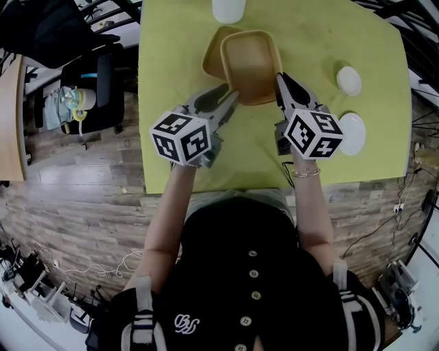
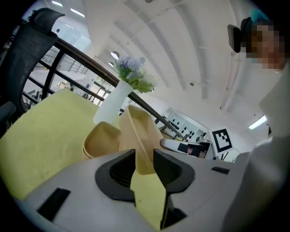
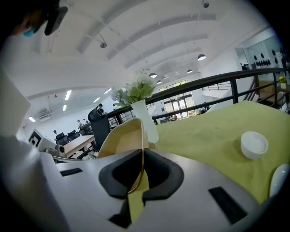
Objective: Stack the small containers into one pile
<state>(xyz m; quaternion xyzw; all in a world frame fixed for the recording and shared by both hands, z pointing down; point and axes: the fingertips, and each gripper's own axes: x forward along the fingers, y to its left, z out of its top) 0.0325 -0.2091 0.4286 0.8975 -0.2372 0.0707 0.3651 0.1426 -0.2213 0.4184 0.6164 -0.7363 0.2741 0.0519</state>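
A tan rectangular container [image 1: 250, 65] hangs tilted above the yellow table [image 1: 171, 144], partly over a second tan container [image 1: 212, 58] that rests on the cloth. My right gripper [image 1: 280, 81] is shut on the raised container's right rim; in the right gripper view the thin wall [image 3: 120, 138] is pinched between the pads. My left gripper [image 1: 232, 96] has the container's near left corner [image 2: 138, 131] between its jaws, and the corner fills the gap and touches both pads. The lower container [image 2: 102, 140] shows just left of it.
A white vase [image 1: 228, 8] with flowers [image 2: 131, 72] stands just beyond the containers. A small white bowl [image 1: 348, 80] and a white plate [image 1: 353, 134] lie at the table's right. A black chair [image 1: 96, 89] stands off the table's left edge.
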